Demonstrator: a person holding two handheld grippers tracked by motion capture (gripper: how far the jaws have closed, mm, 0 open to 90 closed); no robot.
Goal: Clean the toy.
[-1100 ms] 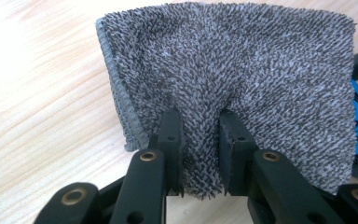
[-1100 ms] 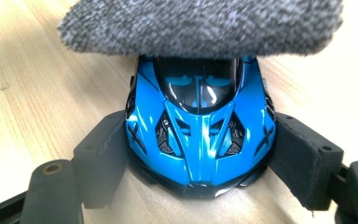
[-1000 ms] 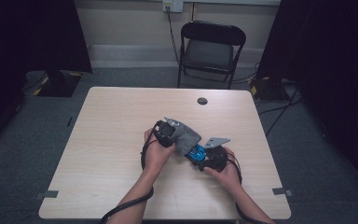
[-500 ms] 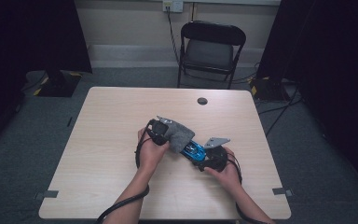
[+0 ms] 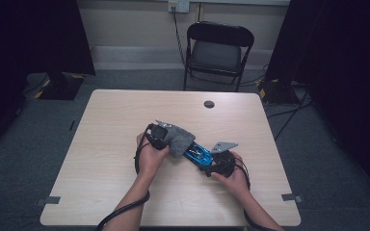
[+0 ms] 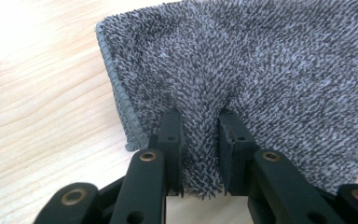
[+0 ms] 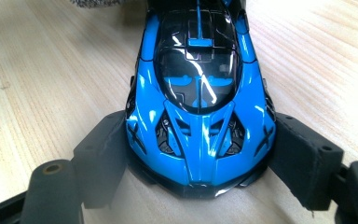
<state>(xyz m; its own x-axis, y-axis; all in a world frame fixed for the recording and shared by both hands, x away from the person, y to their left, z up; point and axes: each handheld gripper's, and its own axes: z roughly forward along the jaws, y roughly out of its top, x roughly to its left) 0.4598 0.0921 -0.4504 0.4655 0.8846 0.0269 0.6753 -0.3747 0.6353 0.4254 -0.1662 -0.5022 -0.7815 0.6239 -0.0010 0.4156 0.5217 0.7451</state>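
High view dim, murky edges; gripper views bright, sharp.

Recording studio, black curtains [image 5: 33, 38], folding chair [image 5: 218, 50], bare table [image 5: 106, 159]

Left gripper [image 5: 160, 136] with its hand [image 5: 150, 156]: now farther toward the table's left side than in both earlier high views, a small step each time.

Grey cloth [image 5: 179, 138], pinched in that gripper: shifted the same way, lying less far over the blue toy car [image 5: 200, 155].

Blue toy car: more of its body now shows past the cloth's edge.

Left forearm [image 5: 130, 202]: angle slightly changed, following the hand.
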